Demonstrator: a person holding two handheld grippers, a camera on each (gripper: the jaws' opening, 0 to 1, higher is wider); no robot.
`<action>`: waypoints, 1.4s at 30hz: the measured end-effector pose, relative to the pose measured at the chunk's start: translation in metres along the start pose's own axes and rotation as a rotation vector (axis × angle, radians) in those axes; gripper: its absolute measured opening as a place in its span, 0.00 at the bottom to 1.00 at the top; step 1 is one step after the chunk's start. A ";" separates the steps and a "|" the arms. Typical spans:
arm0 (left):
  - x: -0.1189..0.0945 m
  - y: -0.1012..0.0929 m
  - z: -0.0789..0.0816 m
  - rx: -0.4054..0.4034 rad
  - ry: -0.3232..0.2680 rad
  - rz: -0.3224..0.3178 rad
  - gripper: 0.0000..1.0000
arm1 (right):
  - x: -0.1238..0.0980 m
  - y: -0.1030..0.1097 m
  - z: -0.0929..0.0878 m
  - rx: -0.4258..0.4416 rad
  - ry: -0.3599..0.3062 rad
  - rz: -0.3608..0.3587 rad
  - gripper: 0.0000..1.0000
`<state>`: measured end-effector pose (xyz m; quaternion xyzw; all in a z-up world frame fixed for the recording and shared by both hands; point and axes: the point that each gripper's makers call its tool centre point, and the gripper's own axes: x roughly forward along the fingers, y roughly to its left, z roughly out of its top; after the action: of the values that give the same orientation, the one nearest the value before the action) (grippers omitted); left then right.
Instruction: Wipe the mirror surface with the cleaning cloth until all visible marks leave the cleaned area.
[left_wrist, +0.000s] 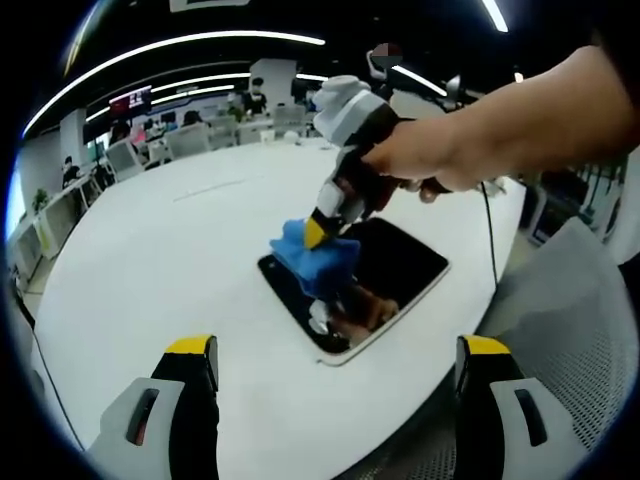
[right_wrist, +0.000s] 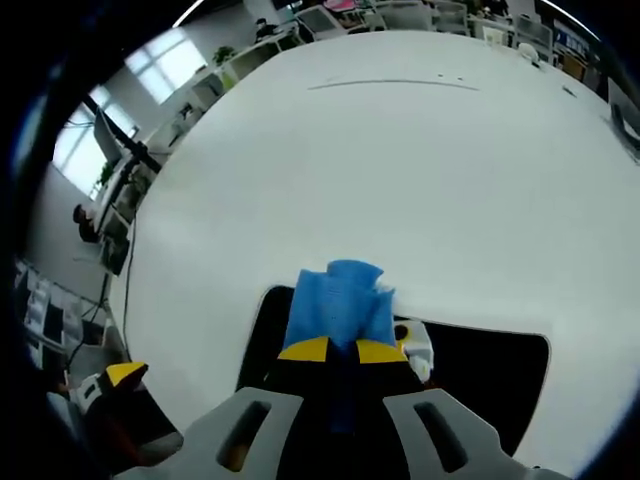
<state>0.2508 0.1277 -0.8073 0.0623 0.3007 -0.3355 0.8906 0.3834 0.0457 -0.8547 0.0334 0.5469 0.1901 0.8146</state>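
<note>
The right hand-held gripper (right_wrist: 342, 350) pinches the blue cloth (right_wrist: 336, 300) onto the mirror (left_wrist: 395, 265) to rub marks off, while the left hand-held gripper (left_wrist: 340, 365) waits spread.

Soft blue cloth (right_wrist: 338, 305) lies on the glossy mirror (left_wrist: 400, 265) atop a matt white table (left_wrist: 170, 270).

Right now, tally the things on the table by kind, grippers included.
Mirror: 1
Cloth: 1
Grippers: 2, left gripper and right gripper
Total: 4
</note>
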 end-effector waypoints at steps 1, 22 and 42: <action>0.000 0.000 0.000 0.000 -0.001 0.000 0.99 | 0.001 0.000 0.000 0.001 0.000 0.001 0.02; -0.001 0.000 0.002 -0.002 -0.004 0.002 0.99 | 0.001 -0.001 -0.009 0.012 -0.009 -0.005 0.02; -0.003 0.000 0.007 0.022 -0.024 0.011 0.99 | -0.009 0.009 -0.033 0.005 0.000 -0.009 0.02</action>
<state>0.2526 0.1268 -0.8000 0.0695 0.2857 -0.3344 0.8954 0.3483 0.0463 -0.8576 0.0329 0.5473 0.1852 0.8155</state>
